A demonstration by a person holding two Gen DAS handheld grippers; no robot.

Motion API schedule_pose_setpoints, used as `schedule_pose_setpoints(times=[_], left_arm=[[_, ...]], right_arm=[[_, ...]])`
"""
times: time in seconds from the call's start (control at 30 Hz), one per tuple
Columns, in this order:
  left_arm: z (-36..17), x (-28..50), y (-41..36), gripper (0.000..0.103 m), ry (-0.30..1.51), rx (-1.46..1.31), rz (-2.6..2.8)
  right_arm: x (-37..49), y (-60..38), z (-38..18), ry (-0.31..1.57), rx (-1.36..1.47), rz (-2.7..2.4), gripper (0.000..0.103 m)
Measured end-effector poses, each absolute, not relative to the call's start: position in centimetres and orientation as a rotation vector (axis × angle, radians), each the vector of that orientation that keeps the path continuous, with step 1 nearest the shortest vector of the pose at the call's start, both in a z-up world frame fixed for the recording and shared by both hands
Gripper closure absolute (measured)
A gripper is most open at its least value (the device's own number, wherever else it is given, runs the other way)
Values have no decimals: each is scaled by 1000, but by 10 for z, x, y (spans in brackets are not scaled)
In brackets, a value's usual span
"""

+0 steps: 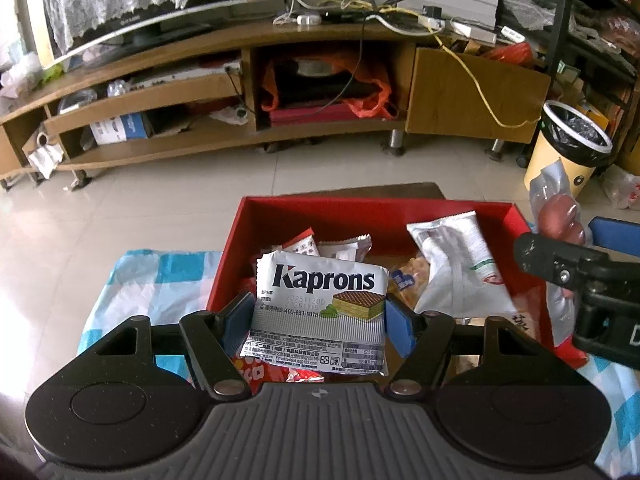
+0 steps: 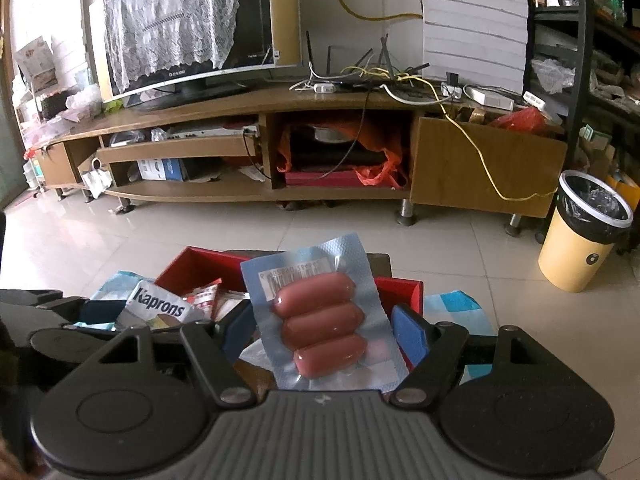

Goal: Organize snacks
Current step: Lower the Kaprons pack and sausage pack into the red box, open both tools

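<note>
Checked cloth (image 1: pixel 132 280), red box (image 1: pixel 400 208) half-hidden, wafer packet (image 1: pixel 320 304)

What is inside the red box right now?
The red box holds a white pouch leaning on its right wall, small red-and-white packets at the back and a yellowish snack bag. The Kaprons wafer pack, clamped in the left gripper, hides the near-left part.

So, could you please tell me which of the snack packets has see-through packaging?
The sausage pack held in the right tool: its clear film shows three sausages, whereas the Kaprons wafer packet in the left tool is opaque printed foil.
</note>
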State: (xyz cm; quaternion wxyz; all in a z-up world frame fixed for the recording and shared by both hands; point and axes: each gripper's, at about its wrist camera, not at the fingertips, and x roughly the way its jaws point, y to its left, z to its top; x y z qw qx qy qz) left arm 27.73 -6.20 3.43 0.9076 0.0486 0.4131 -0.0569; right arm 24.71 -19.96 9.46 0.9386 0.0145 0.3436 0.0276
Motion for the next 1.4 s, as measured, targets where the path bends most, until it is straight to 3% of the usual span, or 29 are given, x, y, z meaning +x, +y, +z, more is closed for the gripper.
schedule_pose_setpoints(times=[0.9,1.4], left_arm=[[12,299,-69,27,840,139,-112],[11,292,-77,15,852,198,-112]], right_arm=[[284,-204,57,764,65,31,33],[289,-209,48,824,86,17,30]])
